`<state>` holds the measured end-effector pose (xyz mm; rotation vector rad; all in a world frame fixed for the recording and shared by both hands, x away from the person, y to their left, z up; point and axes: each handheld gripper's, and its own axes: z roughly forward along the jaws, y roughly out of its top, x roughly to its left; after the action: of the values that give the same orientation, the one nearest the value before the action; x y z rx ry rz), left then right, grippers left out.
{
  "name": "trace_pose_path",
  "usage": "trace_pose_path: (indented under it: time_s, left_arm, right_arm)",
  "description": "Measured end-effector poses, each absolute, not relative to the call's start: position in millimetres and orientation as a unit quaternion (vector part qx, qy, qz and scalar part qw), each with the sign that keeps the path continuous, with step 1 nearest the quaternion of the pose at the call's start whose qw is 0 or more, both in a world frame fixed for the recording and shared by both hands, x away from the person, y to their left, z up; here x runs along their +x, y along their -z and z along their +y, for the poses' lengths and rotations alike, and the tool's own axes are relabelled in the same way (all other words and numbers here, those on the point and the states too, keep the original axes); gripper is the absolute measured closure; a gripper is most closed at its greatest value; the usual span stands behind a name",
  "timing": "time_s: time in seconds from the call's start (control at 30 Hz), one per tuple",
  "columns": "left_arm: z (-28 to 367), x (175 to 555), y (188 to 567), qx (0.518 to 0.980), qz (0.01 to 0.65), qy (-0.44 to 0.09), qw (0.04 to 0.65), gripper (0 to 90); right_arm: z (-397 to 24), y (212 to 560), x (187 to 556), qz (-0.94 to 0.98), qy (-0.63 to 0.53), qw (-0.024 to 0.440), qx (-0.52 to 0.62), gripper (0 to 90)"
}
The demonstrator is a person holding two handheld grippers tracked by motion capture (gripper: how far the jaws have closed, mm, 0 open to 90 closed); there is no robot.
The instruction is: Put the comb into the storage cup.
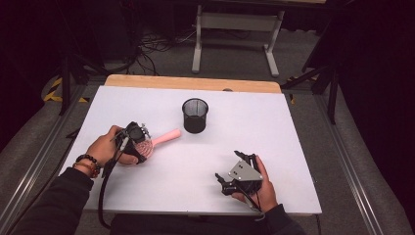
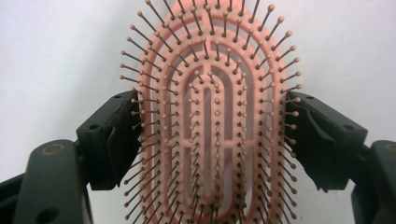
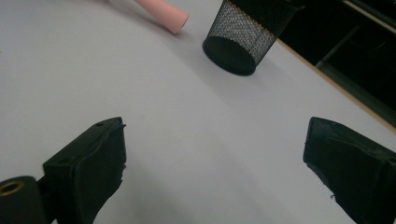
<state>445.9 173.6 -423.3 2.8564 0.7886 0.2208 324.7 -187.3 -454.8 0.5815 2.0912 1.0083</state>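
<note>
A pink hairbrush (image 1: 164,136) lies bristles up on the white table (image 1: 274,127), left of the middle, with its handle pointing toward a black mesh cup (image 1: 195,115). My left gripper (image 1: 142,146) reaches over the brush head (image 2: 215,116), and its two pads (image 2: 121,140) press on the bristled sides. My right gripper (image 1: 227,165) rests low near the front right of the table. Its jaws stand wide apart (image 3: 215,158) with only bare table between them. The right gripper view also catches the end of the brush handle (image 3: 166,16) and the mesh cup (image 3: 243,37).
The mesh cup stands upright behind the table's middle. A wooden strip (image 1: 193,83) runs along the far edge, and beyond it are a white stand (image 1: 235,34) and cables on the floor. Metal rails (image 1: 39,156) flank the table.
</note>
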Motion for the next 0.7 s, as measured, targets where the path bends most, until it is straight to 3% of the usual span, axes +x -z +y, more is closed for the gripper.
trace_pose_path:
  time_s: [0.13, 0.17, 0.2, 0.23, 0.27, 0.3, 0.33, 0.4, 0.43, 0.57, 0.7]
  left_arm:
    - [176.9, 441.4, 415.9, 0.956, 0.263, -0.07, 0.111, 22.5]
    - [179.1, 439.5, 411.6, 0.954, 0.259, -0.068, 0.135, 44.4]
    - [183.7, 437.9, 402.9, 0.944, 0.269, -0.089, 0.167, 59.4]
    - [186.5, 437.5, 397.8, 0.939, 0.275, -0.09, 0.186, 86.8]
    - [188.5, 436.9, 393.2, 0.942, 0.264, -0.081, 0.192, 87.9]
    - [187.9, 437.6, 394.3, 0.946, 0.261, -0.08, 0.177, 83.3]
    - [187.4, 439.4, 397.4, 0.948, 0.263, -0.073, 0.166, 72.2]
    - [187.4, 444.1, 406.3, 0.943, 0.283, -0.037, 0.17, 37.9]
    - [185.9, 443.1, 408.9, 0.946, 0.277, -0.032, 0.166, 32.0]
    - [176.7, 444.6, 420.4, 0.948, 0.268, -0.027, 0.169, 14.9]
    - [163.2, 446.9, 429.1, 0.955, 0.257, -0.027, 0.145, 16.9]
  right_arm:
    - [-175.5, 451.6, 323.8, 0.806, -0.386, 0.399, 0.206, 6.7]
    - [-171.8, 450.5, 323.4, 0.805, -0.385, 0.406, 0.196, 7.5]
    - [-168.3, 449.8, 322.9, 0.804, -0.382, 0.415, 0.19, 8.3]
    - [-162.2, 448.2, 322.1, 0.803, -0.378, 0.426, 0.175, 8.9]
    - [-158.5, 447.3, 322.0, 0.804, -0.377, 0.428, 0.167, 9.1]
    - [-151.8, 446.5, 322.5, 0.807, -0.375, 0.43, 0.155, 9.0]
    - [-146.9, 446.6, 323.3, 0.809, -0.377, 0.427, 0.149, 9.0]
    - [-139.7, 447.7, 324.9, 0.813, -0.381, 0.416, 0.143, 9.1]
    - [-135.8, 449.2, 325.9, 0.816, -0.378, 0.413, 0.14, 9.2]
    - [-132.2, 455.2, 327.1, 0.828, -0.374, 0.394, 0.14, 9.2]
    - [-133.5, 457.1, 327.4, 0.83, -0.372, 0.391, 0.141, 9.2]
